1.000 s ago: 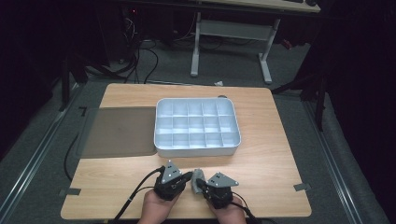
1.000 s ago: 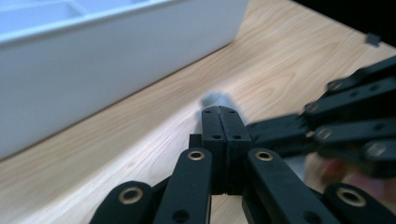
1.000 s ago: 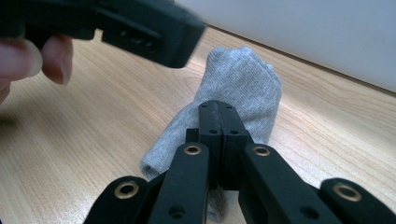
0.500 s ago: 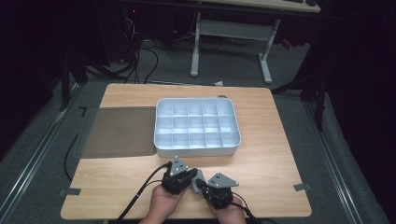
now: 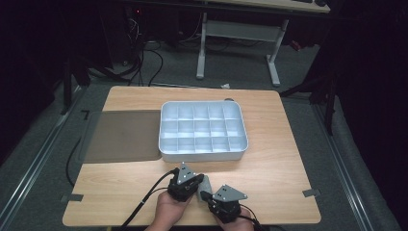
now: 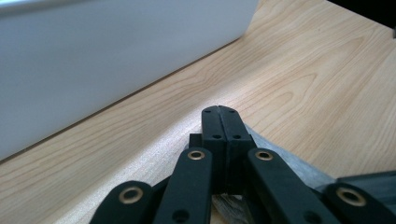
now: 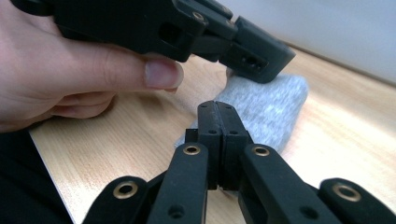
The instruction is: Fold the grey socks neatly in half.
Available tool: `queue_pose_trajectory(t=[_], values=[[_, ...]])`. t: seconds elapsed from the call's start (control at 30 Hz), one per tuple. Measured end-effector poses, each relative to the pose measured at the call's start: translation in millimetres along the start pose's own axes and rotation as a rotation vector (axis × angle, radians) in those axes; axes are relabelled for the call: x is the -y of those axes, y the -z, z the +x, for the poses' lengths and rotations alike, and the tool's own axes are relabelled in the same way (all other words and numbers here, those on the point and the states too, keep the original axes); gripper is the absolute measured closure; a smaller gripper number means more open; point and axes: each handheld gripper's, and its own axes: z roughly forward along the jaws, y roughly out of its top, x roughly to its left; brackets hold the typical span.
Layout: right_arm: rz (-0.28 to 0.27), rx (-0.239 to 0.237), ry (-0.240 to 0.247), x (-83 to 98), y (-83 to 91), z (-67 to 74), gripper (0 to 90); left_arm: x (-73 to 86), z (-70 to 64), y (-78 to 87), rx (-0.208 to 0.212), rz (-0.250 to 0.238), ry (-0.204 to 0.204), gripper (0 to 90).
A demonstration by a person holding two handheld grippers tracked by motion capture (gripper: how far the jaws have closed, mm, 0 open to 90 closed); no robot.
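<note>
A small grey felt-like pad [image 5: 206, 183] lies on the wooden table near its front edge, between my two grippers. My left gripper [image 5: 199, 179] is shut, and in the right gripper view its tip [image 7: 261, 65] rests on the pad's [image 7: 273, 107] top edge. In the left gripper view the jaws [image 6: 220, 112] are pressed together with nothing between them, and the pad [image 6: 299, 168] lies under them. My right gripper [image 5: 205, 195] is shut too, and its tips [image 7: 217, 108] point at the near side of the pad. A hand [image 7: 70, 70] holds the left gripper.
A white tray [image 5: 202, 155] divided into several empty compartments stands mid-table just beyond the grippers, and its wall [image 6: 116, 56] looms close in the left gripper view. A dark grey mat [image 5: 122, 134] lies left of the tray. Cables trail off the table's front.
My left gripper has edged slightly right and forward, onto the grey pad. The right gripper and the pad have stayed put.
</note>
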Motion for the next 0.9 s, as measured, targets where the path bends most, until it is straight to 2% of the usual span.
queue_pose_trajectory(t=[0.17,0.23,0.33,0.47,0.57,0.67,0.73,0.83,0.9], values=[[0.012,0.018,0.026,0.5,-1.7,4.6,90.0,2.0,1.8,0.7,-0.002,0.000,-0.007,90.0],[0.014,0.012,0.008,-0.9,-0.1,2.3,90.0,2.5,2.1,1.8,-0.006,-0.001,-0.006,90.0],[0.000,0.022,-0.031,-4.1,7.1,-3.4,79.1,2.9,2.3,3.1,-0.008,-0.001,-0.001,90.0],[0.014,0.058,-0.100,-10.1,10.5,-14.7,61.6,2.9,3.0,4.6,-0.010,-0.001,0.007,90.0],[0.092,0.056,-0.143,-14.8,5.2,-23.1,49.6,3.6,4.2,6.7,-0.005,0.002,0.008,90.0],[0.162,0.013,-0.201,-18.1,-0.6,-31.6,43.7,5.1,5.1,9.0,0.001,-0.002,0.011,90.0],[0.196,-0.008,-0.198,-21.5,-2.8,-34.3,44.1,5.6,6.9,11.0,0.008,0.002,0.009,89.9],[0.248,-0.062,-0.189,-27.3,-6.8,-35.2,49.7,5.8,10.4,14.1,0.019,0.010,0.008,87.7],[0.284,-0.078,-0.178,-31.8,-9.7,-34.4,52.9,6.5,12.6,16.4,0.026,0.015,0.004,86.8]])
